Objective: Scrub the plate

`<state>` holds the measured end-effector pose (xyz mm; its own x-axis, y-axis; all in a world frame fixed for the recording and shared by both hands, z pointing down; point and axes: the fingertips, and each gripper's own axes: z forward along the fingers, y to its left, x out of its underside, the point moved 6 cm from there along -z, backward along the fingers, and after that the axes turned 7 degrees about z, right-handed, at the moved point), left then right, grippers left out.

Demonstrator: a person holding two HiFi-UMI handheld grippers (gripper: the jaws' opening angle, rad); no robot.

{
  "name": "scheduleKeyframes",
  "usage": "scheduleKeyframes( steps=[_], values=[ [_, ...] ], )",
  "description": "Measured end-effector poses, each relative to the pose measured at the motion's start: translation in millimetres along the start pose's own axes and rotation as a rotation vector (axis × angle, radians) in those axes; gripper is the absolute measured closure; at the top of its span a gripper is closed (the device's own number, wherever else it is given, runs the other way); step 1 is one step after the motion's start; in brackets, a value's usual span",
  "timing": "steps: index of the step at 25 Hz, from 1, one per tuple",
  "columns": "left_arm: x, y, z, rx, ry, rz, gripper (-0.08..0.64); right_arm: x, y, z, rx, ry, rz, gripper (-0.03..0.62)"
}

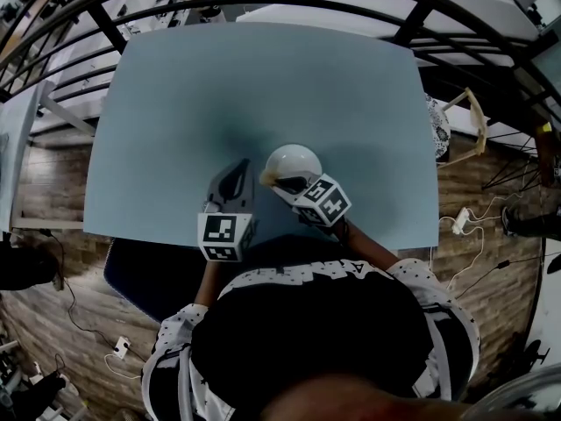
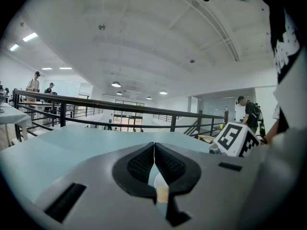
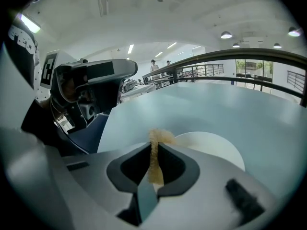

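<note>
A white plate (image 1: 295, 160) lies on the blue-grey table (image 1: 263, 86), close to its near edge; the right gripper view has the plate (image 3: 213, 150) just past the jaws. My right gripper (image 1: 282, 183) is shut on a thin tan scrubbing pad (image 3: 160, 136), whose fuzzy end sticks out over the plate's near-left rim. I cannot tell whether the pad touches the plate. To the left of the plate, my left gripper (image 1: 237, 172) rests low over the table. In its own view the left gripper (image 2: 154, 146) has its jaws shut together with nothing between them.
A black railing (image 1: 412, 20) runs round the table's far side. A wooden stool frame (image 1: 469, 117) stands off the table's right edge. Cables and a power strip (image 1: 458, 222) lie on the wooden floor at right. People stand far off (image 2: 249, 114).
</note>
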<state>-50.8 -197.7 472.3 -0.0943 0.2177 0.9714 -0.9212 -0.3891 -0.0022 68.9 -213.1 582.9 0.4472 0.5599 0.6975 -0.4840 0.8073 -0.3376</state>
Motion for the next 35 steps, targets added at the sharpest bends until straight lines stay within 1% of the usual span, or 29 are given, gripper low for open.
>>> scheduleKeyframes(
  steps=[3,8,14,18,20,23,25,31,35],
  values=[
    [0,0,1,-0.002,0.002,-0.004,0.546,2,3,0,-0.015,0.014,0.005,0.540],
    [0,-2,2,0.001,0.003,-0.002,0.546,2,7,2,-0.037,-0.009,-0.010,0.540],
    [-1,-5,1,0.015,0.006,0.003,0.546,1,9,-2,-0.024,-0.015,-0.020,0.540],
    [-1,-6,1,0.020,0.007,0.009,0.546,-6,6,-8,-0.011,-0.045,-0.008,0.541],
    [-2,-6,1,0.024,0.008,0.013,0.546,-12,1,-14,0.017,-0.077,-0.008,0.540],
    [-2,-5,0,0.024,0.013,0.014,0.546,-22,-11,-22,0.087,-0.127,-0.027,0.540],
    [-3,-4,-2,0.024,0.013,0.015,0.546,-25,-18,-27,0.118,-0.149,-0.028,0.541],
    [-3,-3,-1,0.025,0.018,0.020,0.546,-31,-42,-36,0.198,-0.188,-0.014,0.541],
    [-2,-1,-4,0.024,0.020,0.024,0.546,-30,-54,-39,0.240,-0.192,-0.012,0.541]
  ],
)
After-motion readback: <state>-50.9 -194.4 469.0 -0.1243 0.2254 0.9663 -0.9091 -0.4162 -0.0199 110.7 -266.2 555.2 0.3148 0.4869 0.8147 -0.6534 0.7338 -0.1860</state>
